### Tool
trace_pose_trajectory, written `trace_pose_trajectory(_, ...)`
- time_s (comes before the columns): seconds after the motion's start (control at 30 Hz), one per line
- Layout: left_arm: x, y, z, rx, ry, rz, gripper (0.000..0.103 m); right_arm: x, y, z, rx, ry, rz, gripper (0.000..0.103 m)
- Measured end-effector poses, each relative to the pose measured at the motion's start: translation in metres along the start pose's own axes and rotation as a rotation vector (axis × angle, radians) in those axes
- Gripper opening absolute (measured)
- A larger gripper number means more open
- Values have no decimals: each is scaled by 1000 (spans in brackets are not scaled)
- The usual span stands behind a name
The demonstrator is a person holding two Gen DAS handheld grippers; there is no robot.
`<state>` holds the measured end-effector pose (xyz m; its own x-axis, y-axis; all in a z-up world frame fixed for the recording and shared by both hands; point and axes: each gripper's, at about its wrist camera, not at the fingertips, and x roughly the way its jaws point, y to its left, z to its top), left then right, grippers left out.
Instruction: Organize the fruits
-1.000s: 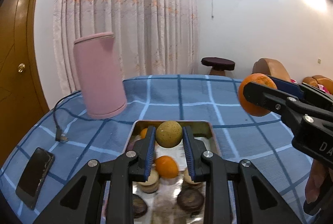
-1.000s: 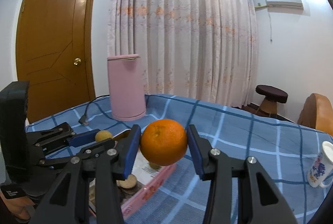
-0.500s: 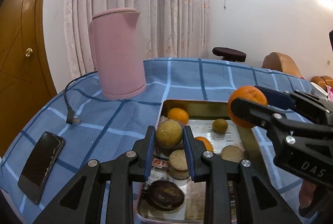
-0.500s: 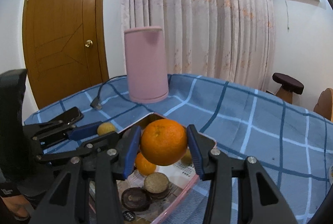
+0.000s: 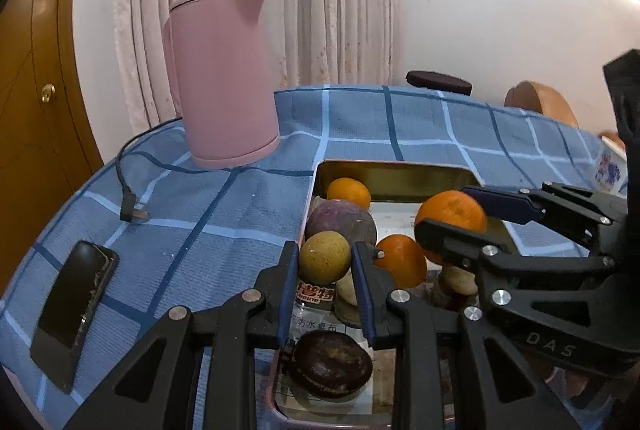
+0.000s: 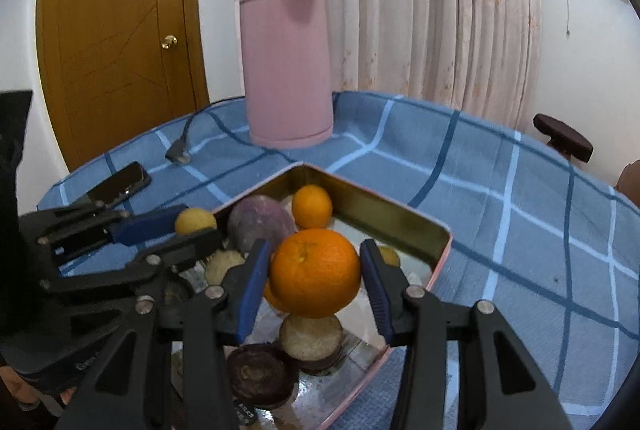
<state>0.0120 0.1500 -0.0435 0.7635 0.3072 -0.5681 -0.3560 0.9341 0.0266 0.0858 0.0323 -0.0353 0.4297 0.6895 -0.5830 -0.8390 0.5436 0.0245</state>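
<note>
My left gripper (image 5: 325, 260) is shut on a small yellow-green fruit (image 5: 324, 257), held just above the left side of a metal tray (image 5: 394, 174). My right gripper (image 6: 315, 276) is shut on a large orange (image 6: 315, 272) and holds it over the tray (image 6: 394, 220). The orange also shows in the left wrist view (image 5: 451, 214). In the tray lie a small orange (image 5: 349, 193), a purple fruit (image 5: 340, 222), another orange (image 5: 400, 260), a dark brown fruit (image 5: 330, 364) and pale round pieces.
A pink kettle (image 5: 222, 78) stands behind the tray on the blue checked cloth (image 5: 224, 206). Its cord and plug (image 5: 132, 212) lie to the left. A black phone (image 5: 74, 304) lies near the left table edge. A mug (image 5: 610, 166) stands at the right.
Both grippers have moved forward and down toward the tray with their fruits. The tray and kettle now look closer and larger.
</note>
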Motion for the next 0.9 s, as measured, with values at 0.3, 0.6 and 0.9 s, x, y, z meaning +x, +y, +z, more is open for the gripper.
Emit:
trace_pose_trajectory(0.3,-6,-1,-2,-5,15,10,44,-15,-8,-3,43,-17,19,69)
trace_pose_trajectory(0.6,-39,-7,2,6,-67,-5,74,-80,-9,-13,65,-136,-75,97)
trace_pose_trajectory(0.9,-61,-28,6,25,-109,-54,74,-132,-8,-23,78,-220,-166,103)
